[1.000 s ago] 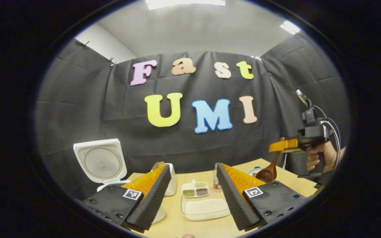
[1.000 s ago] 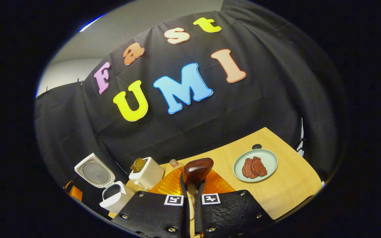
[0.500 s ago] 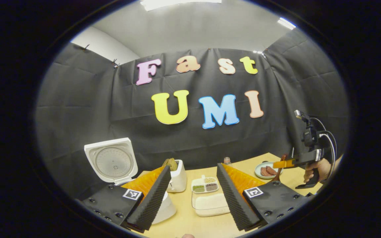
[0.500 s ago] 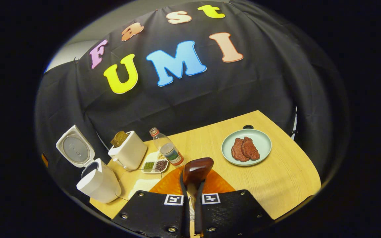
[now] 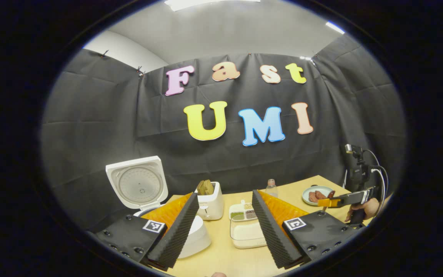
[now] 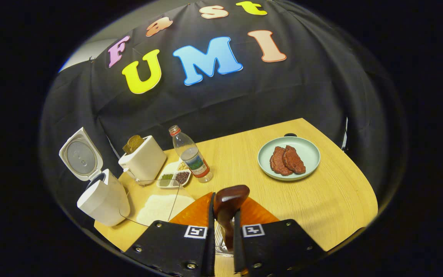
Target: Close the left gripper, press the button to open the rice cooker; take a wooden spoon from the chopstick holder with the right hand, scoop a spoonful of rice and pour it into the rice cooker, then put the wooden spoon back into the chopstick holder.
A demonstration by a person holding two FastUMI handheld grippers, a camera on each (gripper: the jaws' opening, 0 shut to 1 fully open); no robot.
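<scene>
The worktop [image 6: 321,200] carries, from largest down, the rice cooker [image 6: 102,202] at its left end with the lid [image 6: 79,156] standing open, then the clear tray of rice [image 6: 160,206] just beside it, and last the wooden spoon [image 6: 227,202] held by the right gripper [image 6: 223,231]. Its fingers are closed tight on the spoon's handle, the bowl poking up and forward between them, above the worktop and near the rice tray. The left gripper [image 5: 225,231] has its fingers spread wide and holds nothing, hovering near the cooker. The spoon looks light, stiff and smoothly polished, so likely a little slippery; holding the handle a short way behind the bowl should give good control when scooping. Loose rice will spill if the bowl tilts.
</scene>
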